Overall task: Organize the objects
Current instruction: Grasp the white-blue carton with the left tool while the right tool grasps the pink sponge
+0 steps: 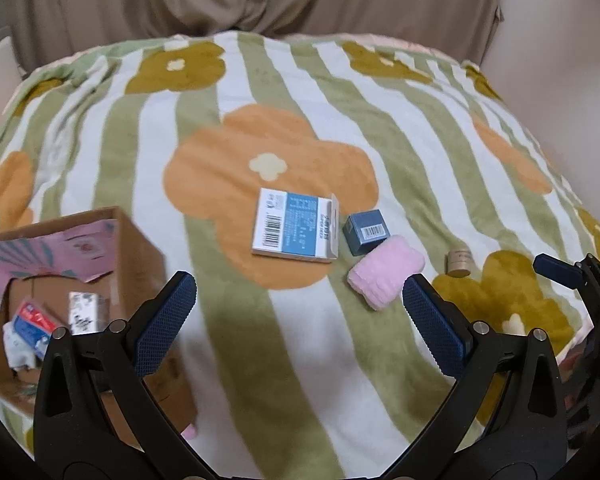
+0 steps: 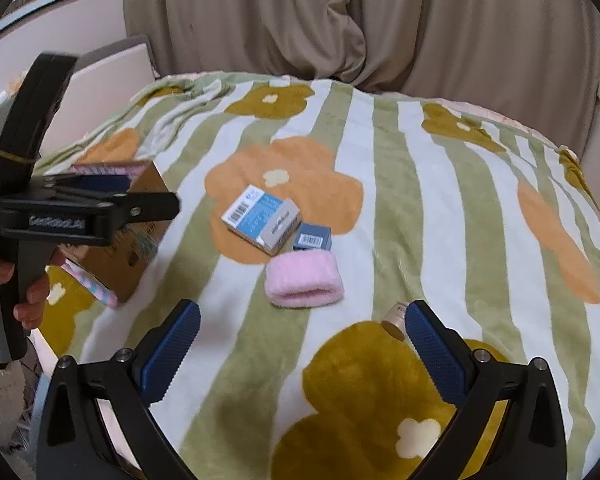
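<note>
On the flowered blanket (image 1: 236, 332) lie a white-and-blue flat box (image 1: 294, 226), a small dark blue box (image 1: 367, 232), a folded pink towel (image 1: 386, 276) and a small tan cylinder (image 1: 460, 262). An open cardboard box (image 1: 136, 248) at the left holds several small packets. My left gripper (image 1: 296, 292) is open and holds nothing, between the cardboard box and the towel. My right gripper (image 2: 303, 316) is open too, just short of the pink towel (image 2: 304, 280). The tan cylinder (image 2: 394, 318) lies against the right finger's tip. The white-and-blue box (image 2: 260, 220) and dark blue box (image 2: 312, 238) lie beyond.
In the right wrist view a hand (image 2: 32, 292) holds the left gripper (image 2: 152, 191) over the cardboard box (image 2: 140, 252). Beige fabric (image 2: 380, 20) hangs behind the bed. A white furniture edge (image 2: 112, 80) stands at the far left. The blanket drops off at the right side.
</note>
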Available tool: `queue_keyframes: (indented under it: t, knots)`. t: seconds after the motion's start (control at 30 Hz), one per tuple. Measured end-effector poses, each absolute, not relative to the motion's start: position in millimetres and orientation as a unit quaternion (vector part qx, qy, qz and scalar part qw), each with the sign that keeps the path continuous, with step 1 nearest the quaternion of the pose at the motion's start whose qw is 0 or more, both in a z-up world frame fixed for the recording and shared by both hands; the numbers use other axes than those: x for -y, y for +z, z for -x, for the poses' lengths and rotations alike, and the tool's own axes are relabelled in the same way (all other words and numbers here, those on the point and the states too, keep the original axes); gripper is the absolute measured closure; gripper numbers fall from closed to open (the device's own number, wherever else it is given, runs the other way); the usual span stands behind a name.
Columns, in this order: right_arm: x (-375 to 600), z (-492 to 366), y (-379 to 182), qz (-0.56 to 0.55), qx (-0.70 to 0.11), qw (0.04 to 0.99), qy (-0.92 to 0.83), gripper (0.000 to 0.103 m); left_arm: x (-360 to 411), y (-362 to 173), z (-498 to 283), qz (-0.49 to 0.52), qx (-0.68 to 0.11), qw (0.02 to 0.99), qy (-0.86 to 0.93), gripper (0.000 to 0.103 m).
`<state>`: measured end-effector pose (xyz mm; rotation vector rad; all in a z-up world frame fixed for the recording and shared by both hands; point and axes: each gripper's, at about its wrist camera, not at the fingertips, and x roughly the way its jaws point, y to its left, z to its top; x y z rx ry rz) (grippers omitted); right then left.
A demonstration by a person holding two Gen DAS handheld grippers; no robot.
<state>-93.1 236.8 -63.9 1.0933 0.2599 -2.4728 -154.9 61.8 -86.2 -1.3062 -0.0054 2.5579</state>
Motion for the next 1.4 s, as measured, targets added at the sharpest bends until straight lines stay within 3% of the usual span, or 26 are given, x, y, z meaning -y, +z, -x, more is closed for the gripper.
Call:
queue_keyframes:
  t: [0.6, 1.1, 1.17, 1.27, 1.4]
  knots:
    - [-213, 155, -135, -0.433, -0.130, 0.218, -0.865, 0.001, -99, -180, 238, 0.522, -0.049, 0.133, 0.841, 0.000]
    - [-200, 184, -162, -0.438, -0.139, 0.215, -0.862, 0.001, -105, -200, 265, 0.527, -0.055, 0.130, 0.838, 0.000]
    - [-199, 185, -164, -0.438, -0.141, 0.213, -0.862, 0.001, -106, -200, 268, 0.527, -0.057, 0.129, 0.838, 0.007]
    - [-199, 187, -164, -0.440, -0.138, 0.217, -0.860, 0.006, -107, -200, 270, 0.527, -0.057, 0.132, 0.838, 0.015]
    - [-199, 187, -166, -0.446, -0.128, 0.230, -0.856, 0.023, -108, -200, 270, 0.526, -0.062, 0.134, 0.838, 0.015]
